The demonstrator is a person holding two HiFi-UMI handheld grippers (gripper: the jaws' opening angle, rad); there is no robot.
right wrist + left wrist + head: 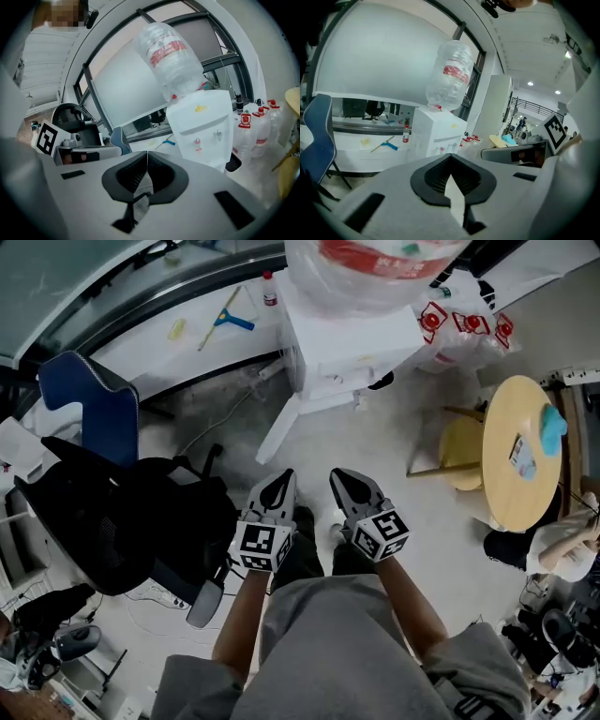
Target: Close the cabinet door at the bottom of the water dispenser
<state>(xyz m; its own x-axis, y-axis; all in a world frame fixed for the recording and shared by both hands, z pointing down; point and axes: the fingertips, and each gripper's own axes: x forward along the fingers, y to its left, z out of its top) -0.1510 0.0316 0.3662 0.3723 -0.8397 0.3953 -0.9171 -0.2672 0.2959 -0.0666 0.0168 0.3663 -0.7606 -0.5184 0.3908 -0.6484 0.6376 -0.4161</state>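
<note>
step in hand: approach. i judge the closing has not begun, as neither tool touches the door.
left gripper point(279, 486): jaws together at the tips, nothing between them; held low in front of the person's legs.
right gripper point(345, 482): jaws likewise closed on nothing, just beside the left one.
water dispenser point(347, 343): white, ahead of both grippers and well apart from them, with a large bottle point(375, 263) inverted on top.
cabinet door point(277, 429): i read the white panel angling out from the dispenser's base toward me as the door, swung open.
surroundings: black chair point(103, 521) to the left, round table point(506, 493) to the right.
next move: i would step closer, set one closed gripper against the door's outer face near its free edge, and push it round until it sits flush.
risk: pushing near the hinge would likely need more force and could shift the dispenser.
</note>
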